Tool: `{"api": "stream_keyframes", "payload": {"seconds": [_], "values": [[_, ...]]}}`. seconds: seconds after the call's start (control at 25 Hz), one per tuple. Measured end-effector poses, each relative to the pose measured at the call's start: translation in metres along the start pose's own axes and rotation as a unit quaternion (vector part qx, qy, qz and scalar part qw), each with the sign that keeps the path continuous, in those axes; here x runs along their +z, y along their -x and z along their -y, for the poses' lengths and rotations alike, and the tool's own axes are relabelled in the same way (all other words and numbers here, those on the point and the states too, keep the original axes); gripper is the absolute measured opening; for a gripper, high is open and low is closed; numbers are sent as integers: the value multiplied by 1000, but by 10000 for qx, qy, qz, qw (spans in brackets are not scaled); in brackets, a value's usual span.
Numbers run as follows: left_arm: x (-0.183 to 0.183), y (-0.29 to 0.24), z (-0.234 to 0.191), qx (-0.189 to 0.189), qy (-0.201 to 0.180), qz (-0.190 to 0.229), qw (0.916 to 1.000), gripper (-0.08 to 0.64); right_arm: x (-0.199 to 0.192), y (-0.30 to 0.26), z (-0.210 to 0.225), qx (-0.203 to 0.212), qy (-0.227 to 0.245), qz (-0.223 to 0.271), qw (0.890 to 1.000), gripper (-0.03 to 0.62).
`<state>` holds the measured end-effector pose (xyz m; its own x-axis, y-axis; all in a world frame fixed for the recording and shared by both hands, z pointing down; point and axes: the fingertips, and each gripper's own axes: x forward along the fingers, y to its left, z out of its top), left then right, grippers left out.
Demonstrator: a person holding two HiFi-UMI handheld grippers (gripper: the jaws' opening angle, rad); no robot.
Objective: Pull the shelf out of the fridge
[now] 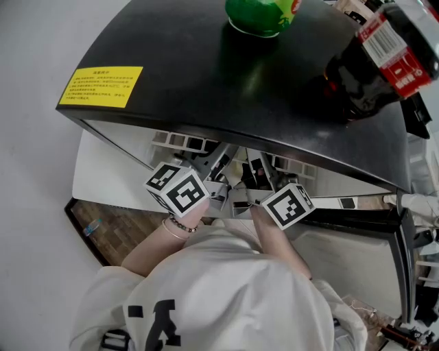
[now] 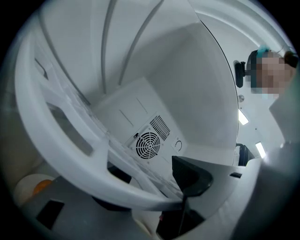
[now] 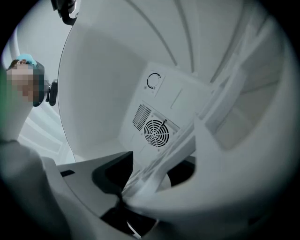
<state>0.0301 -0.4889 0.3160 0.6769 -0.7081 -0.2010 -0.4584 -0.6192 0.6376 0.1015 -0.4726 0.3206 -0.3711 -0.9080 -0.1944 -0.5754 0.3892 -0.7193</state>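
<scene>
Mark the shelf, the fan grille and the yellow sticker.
shelf [image 2: 103, 178]: left gripper view, on its white front rail.
fan grille [image 3: 156, 132]: right gripper view, centre of the round grille.
yellow sticker [image 1: 101, 87]: head view, middle of the label.

In the head view the fridge top hides both grippers' fingers. A green bottle and a dark bottle on it are cut off by the picture's edge, and the yellow label is too small to read. The blurred shelf rim covers one finger of the left gripper and one of the right gripper, whose grip cannot be told.
</scene>
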Motion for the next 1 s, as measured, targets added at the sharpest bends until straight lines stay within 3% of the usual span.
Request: {"api": "stream_keyframes", "payload": {"seconds": [1.0], "values": [[-6, 23, 10, -79, 243, 46, 9997, 229, -8, 20, -13, 26, -258, 25, 9997, 181]]}}
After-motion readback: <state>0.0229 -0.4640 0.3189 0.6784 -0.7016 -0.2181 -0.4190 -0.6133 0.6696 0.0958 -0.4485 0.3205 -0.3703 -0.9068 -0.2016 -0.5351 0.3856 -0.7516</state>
